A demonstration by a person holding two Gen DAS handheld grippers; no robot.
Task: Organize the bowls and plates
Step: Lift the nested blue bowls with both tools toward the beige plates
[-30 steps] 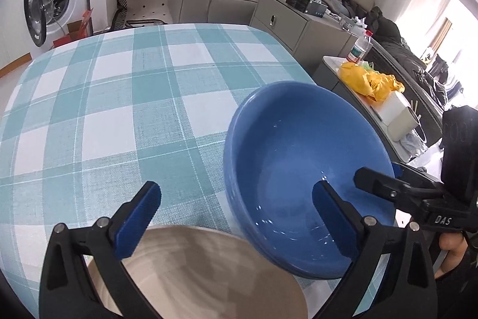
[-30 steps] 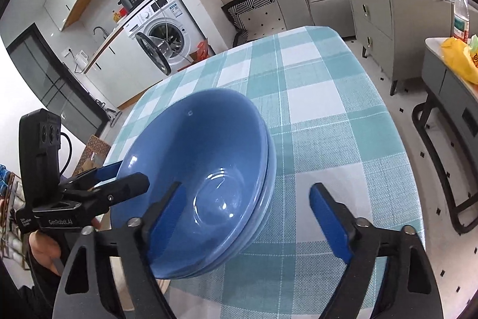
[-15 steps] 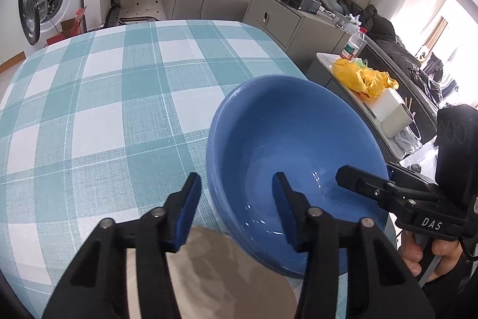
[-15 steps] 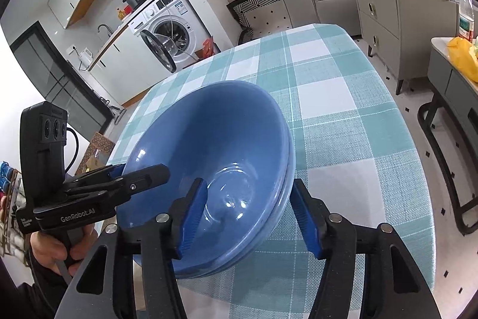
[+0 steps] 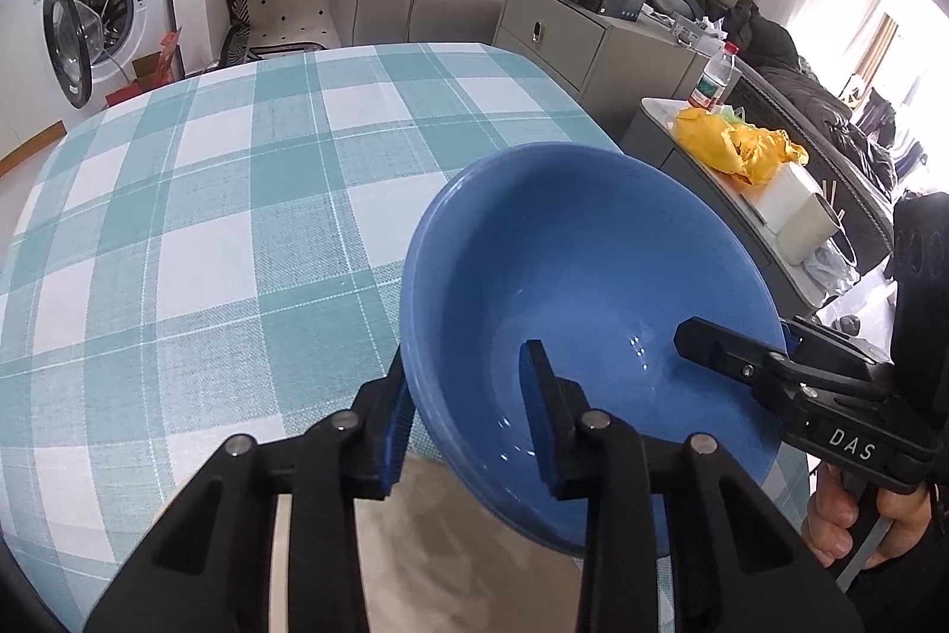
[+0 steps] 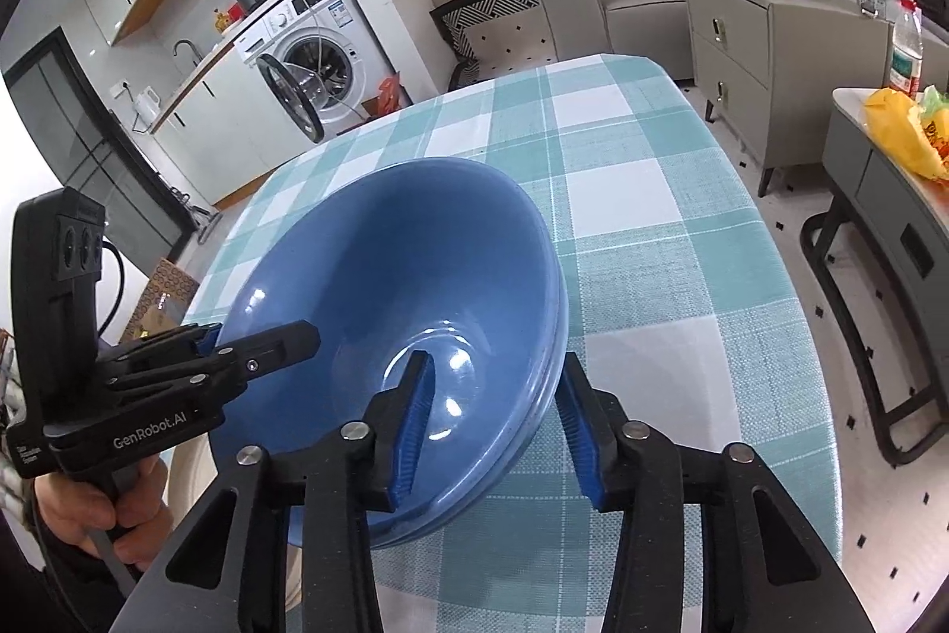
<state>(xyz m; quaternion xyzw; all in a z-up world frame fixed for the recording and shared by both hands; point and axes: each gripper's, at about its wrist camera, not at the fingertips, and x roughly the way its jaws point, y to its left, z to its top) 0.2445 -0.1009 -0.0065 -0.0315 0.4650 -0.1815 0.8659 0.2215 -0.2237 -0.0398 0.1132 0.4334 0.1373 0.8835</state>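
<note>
- Your left hand-held gripper (image 5: 468,419) is pinching the near-left rim of the bowls (image 5: 587,289): one blue pad sits outside the wall, the other inside, with the rim between them.
- Your right hand-held gripper (image 6: 495,419) is narrowed onto the opposite rim in the same way, one pad inside the top bowl and one outside by the lower rim.
- In the right wrist view you can see two stacked blue bowls (image 6: 403,312), nested, with two rim edges showing on the right side.
- The stack is tilted, its open side leaning toward you, above the near end of the table (image 5: 196,218) with its teal and white check cloth.
- Whether the stack's base touches the cloth cannot be told from either view.
- A beige plate (image 5: 451,550) lies just below the bowls at the near edge, partly hidden by your left gripper's frame.
- Each of your hands shows at the picture edge, gripping a handle.
</note>
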